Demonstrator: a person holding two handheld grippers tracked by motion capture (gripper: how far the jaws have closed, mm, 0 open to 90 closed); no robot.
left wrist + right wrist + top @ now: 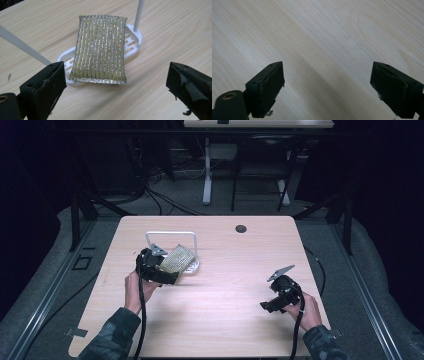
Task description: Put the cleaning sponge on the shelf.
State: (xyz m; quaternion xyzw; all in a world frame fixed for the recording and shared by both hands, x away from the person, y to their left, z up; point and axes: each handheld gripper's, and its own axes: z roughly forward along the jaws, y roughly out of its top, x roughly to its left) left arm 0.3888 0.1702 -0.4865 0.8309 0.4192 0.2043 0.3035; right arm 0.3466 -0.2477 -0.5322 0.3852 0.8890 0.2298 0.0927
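Left of centre in the high view: left gripper held low over the table, jaws spread wide and released, nothing between them. Just beyond, in the left gripper view, a sponge with gold and silver stripes, lying atop a white slotted holder, propped on it and tilted, near short edge overhanging the holder toward the jaws. Long axis running from lower centre of that frame up toward upper centre, stripes along the same line; in the high view, pointing from the gripper toward upper right. Two thin white posts of the holder's arched handle rising at either side, one crossing the left edge of the frame, one at upper right, narrowing room beside the sponge. Bare wood all round the holder, wide open toward centre and right.

Lower right of the high view: right gripper, well apart from the sponge, jaws likewise parted and unclenched over plain tabletop, close to the table's right edge. No legible writing or labels anywhere.
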